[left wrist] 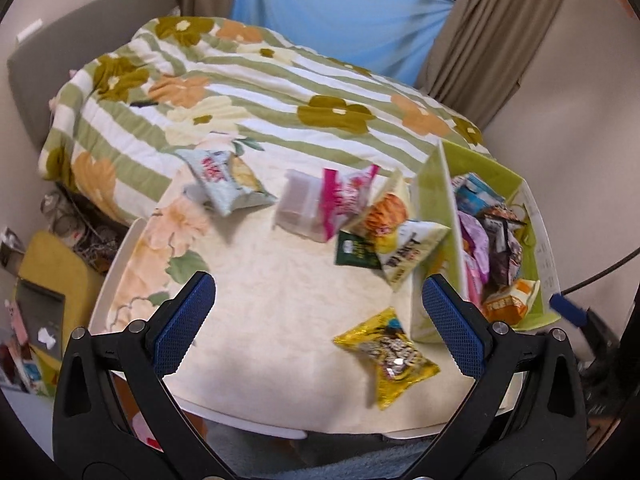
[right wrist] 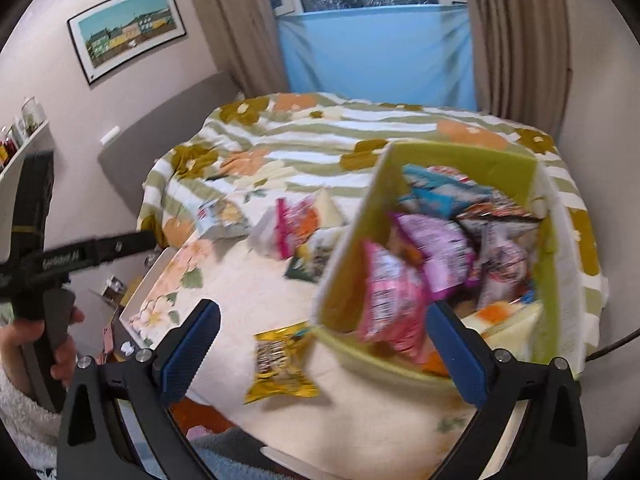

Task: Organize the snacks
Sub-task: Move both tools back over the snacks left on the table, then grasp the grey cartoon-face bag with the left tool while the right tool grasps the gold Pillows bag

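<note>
A: How do your tongs stand?

B: Your left tongs [left wrist: 319,328] are spread wide and pinch nothing; they hang over the near edge of the desk [left wrist: 280,312] and touch nothing. Your right tongs [right wrist: 324,350] are spread just as wide, also holding nothing, over the near wall of the green bin [right wrist: 464,160].

A: And the snacks, counted?

B: One yellow packet [left wrist: 394,354] lies alone near the desk's near edge, just beside the bin. At the far edge, one pale blue bag [left wrist: 224,184] sits apart toward the left. Right of it is a touching cluster: one clear plastic pack [left wrist: 298,200], one pink-and-white bag [left wrist: 344,196], one orange bag [left wrist: 386,210], one dark green packet [left wrist: 354,250] and one white-and-yellow bag [left wrist: 410,250]. That makes seven loose on the desk.

A: In the bin?

B: It stands at the desk's right edge, heaped with packets; the blur stops you counting them. A pink bag [right wrist: 390,296] leans at its near wall.
</note>
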Demonstrator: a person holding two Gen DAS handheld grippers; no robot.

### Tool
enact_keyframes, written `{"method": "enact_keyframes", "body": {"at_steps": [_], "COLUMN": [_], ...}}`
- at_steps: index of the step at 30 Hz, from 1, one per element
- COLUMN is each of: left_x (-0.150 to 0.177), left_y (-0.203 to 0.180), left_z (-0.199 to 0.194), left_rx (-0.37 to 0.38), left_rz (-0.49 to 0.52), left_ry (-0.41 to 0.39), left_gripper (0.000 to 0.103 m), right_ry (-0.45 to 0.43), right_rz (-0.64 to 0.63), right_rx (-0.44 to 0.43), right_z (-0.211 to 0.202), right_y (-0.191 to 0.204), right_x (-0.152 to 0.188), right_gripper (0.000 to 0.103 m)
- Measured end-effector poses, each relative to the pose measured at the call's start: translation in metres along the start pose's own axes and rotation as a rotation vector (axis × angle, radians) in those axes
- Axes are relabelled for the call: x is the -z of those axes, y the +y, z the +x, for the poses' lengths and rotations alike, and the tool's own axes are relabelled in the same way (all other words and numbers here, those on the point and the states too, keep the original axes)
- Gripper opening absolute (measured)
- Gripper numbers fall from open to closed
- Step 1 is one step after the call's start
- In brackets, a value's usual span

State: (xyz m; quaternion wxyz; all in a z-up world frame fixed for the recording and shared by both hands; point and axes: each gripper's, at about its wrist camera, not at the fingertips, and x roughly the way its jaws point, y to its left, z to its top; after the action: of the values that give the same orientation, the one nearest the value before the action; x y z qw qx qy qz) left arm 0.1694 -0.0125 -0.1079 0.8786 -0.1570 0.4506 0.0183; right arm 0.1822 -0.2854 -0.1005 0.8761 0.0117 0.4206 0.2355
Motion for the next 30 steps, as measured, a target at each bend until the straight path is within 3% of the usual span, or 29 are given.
{"method": "enact_keyframes", "body": {"at_steps": [10,18,25,30], "left_x": [-0.053,-0.091,-0.11,-0.114], "left_y": [0.082,0.128,0.152,0.158], "left_z": [0.032,0.109,0.188,0.231], "left_rx": [0.08,0.145,0.188,0.21], "left_rz": [-0.016,-0.02,-0.022,-0.034], "left_ry": [0.055,0.172,0.27,0.327], "left_gripper": [0.102,0.102,0.102,0.092], "right_ry": [0.081,0.15,0.191,0.226], "right_rz": [0.119,0.227,0.161,0.12], "right_rx": [0.078,0.21,0.307,0.321], "right_z": [0.057,0.1,0.13,0.151], "right_y": [0.054,0.07,0.073,0.069], "right_x": [0.006,0.018,0.035,0.043], "right_gripper": [0.102,0.102,0.102,0.102]}}
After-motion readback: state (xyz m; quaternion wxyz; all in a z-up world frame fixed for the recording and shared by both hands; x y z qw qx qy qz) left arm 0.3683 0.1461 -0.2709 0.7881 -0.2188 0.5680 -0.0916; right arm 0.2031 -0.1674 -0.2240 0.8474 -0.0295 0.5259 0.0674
